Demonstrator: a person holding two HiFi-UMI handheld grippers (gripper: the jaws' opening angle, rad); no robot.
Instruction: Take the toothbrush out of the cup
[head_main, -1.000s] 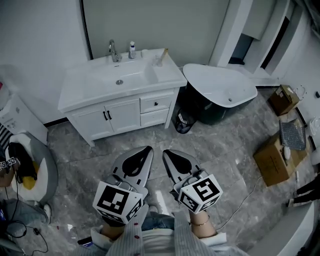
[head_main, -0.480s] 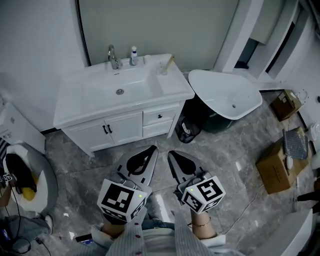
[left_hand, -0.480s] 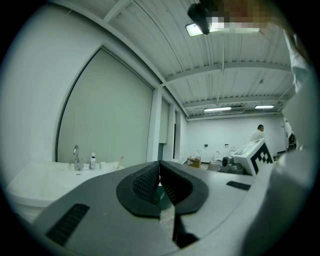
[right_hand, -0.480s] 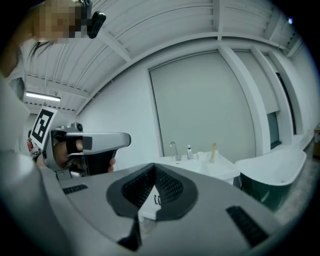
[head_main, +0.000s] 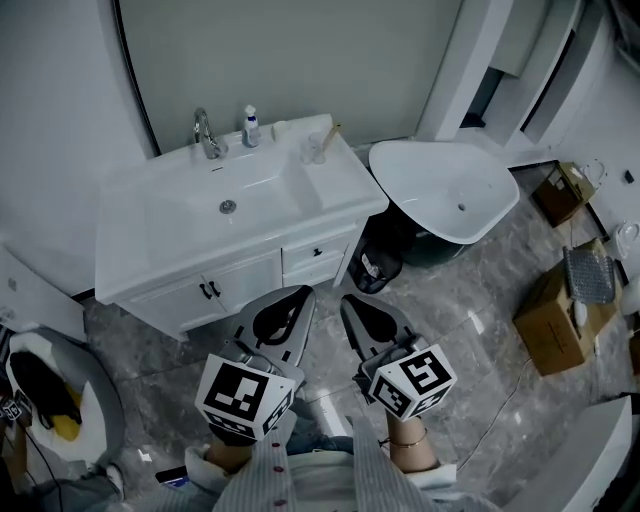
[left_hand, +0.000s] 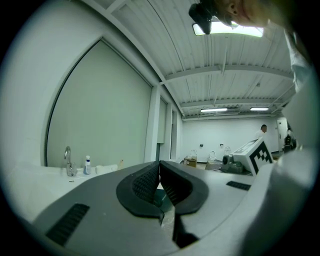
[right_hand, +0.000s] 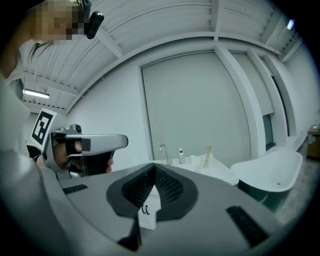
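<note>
Nothing done yet: toothbrush (head_main: 327, 134) sat in the cup (head_main: 313, 151) at the vanity's (head_main: 335, 188) rear corner, well apart from my left gripper (head_main: 298, 293) & right gripper (head_main: 350, 299), both clenched w/ nothing between; approach, grab & lift all remained.

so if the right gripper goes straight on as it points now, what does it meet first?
Most likely the front of the white vanity cabinet, around its doors. The shut right gripper aims there, and the grey marble floor between them looks bare. Depth is unclear.
</note>
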